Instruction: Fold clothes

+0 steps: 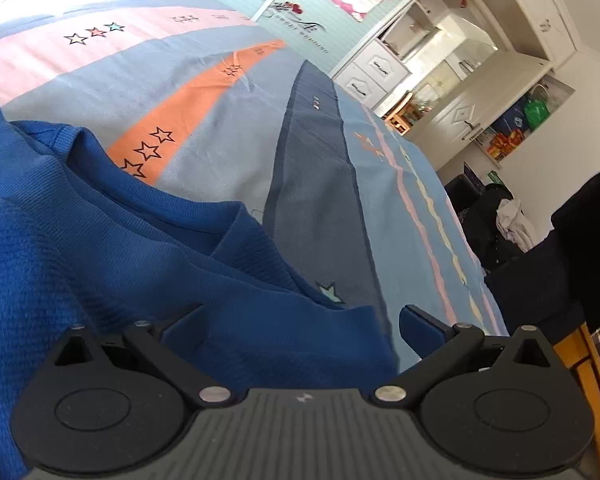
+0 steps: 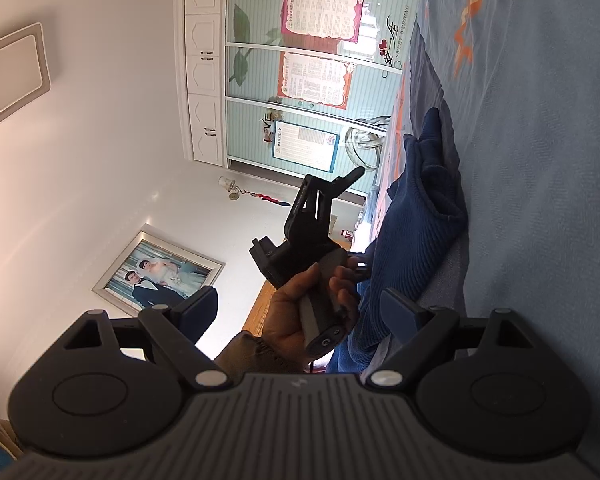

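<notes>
- In the left wrist view we see the left tongs (image 1: pixel 300 320) spread wide, with the blue sweater (image 1: pixel 100 248) lying on the bed (image 1: pixel 228 128) beneath and ahead of them; its cloth fills the gap between the two pads, but neither pad presses on it.
- Only this view shows the sweater's ribbed neckline, ahead and to the left of the left tongs, and the orange star stripe (image 1: pixel 196 104) on the bedspread beyond it.
- In the right wrist view we see the right tongs (image 2: pixel 302 312) spread wide as well, with nothing pinched.
- Only this view shows a hand (image 2: pixel 300 312) gripping the left tool's handle, just ahead of the right tongs.
- The sweater (image 2: pixel 416 216) is bunched on the bed just past the right-hand pad.
- Behind stands a wardrobe (image 2: pixel 300 80).
</notes>
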A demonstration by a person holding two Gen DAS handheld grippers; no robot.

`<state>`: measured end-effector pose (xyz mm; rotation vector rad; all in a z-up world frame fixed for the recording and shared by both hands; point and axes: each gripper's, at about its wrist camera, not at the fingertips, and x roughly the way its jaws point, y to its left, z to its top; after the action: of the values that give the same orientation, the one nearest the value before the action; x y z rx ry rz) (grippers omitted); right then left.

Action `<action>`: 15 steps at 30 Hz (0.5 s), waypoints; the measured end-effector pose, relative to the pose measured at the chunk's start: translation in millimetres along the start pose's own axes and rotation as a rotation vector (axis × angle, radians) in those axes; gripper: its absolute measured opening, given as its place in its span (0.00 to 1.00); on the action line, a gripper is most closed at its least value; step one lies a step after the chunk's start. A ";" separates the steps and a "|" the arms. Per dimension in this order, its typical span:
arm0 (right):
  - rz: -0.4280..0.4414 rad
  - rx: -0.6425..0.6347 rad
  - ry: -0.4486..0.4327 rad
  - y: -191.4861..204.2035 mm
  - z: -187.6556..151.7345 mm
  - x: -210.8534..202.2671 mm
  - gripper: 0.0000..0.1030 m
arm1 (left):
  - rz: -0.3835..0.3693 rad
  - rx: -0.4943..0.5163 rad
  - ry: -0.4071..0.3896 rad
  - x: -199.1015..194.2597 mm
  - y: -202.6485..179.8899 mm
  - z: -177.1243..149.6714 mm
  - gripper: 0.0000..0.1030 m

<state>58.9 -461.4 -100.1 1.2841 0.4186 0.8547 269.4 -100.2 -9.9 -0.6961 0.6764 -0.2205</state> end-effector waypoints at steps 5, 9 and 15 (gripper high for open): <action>0.000 0.000 0.001 -0.3 -1.1 0.9 0.86 | -0.068 0.054 0.035 1.3 -15.8 -8.5 0.99; 0.000 0.001 0.001 0.4 -0.1 2.0 0.86 | -0.005 0.066 0.094 19.3 -16.7 -18.1 0.99; -0.002 -0.001 0.002 1.5 0.7 3.2 0.86 | -0.058 0.124 0.114 23.1 -32.0 -25.7 0.99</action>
<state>61.0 -459.4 -97.9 1.2818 0.4214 0.8543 271.7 -147.0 -15.1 -0.5880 0.7460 -0.3543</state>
